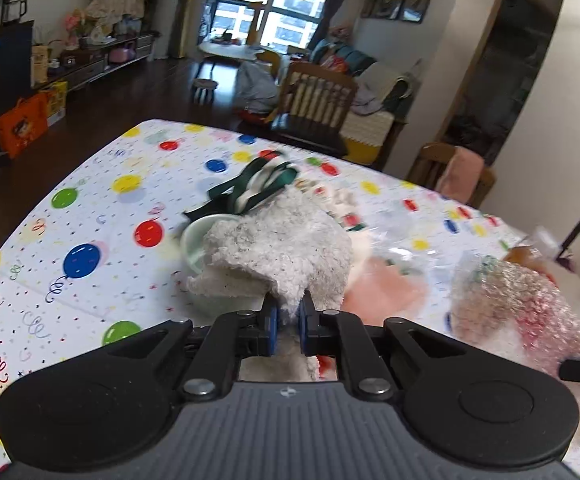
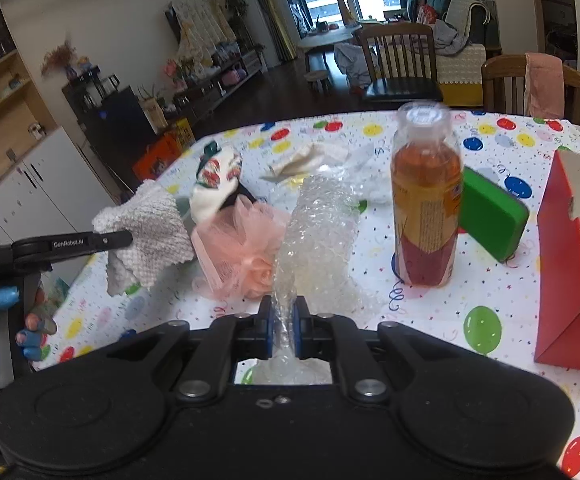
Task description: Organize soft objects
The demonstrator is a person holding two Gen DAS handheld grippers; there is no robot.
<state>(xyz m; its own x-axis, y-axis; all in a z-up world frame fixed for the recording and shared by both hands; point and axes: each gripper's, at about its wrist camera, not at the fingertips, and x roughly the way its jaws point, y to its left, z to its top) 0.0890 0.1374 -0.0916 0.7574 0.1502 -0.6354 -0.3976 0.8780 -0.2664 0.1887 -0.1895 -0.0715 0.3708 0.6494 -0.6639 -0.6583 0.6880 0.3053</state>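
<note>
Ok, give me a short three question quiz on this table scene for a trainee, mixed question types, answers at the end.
1. True or false: the left tongs are shut on the white fluffy cloth.
2. What do the right tongs grip?
A. the bottle
B. the bubble wrap
C. the green sponge
3. Fill in: the orange drink bottle stands ___ on the tablecloth.

Key: 1 true; 2 B, the bubble wrap; 3 upright.
</note>
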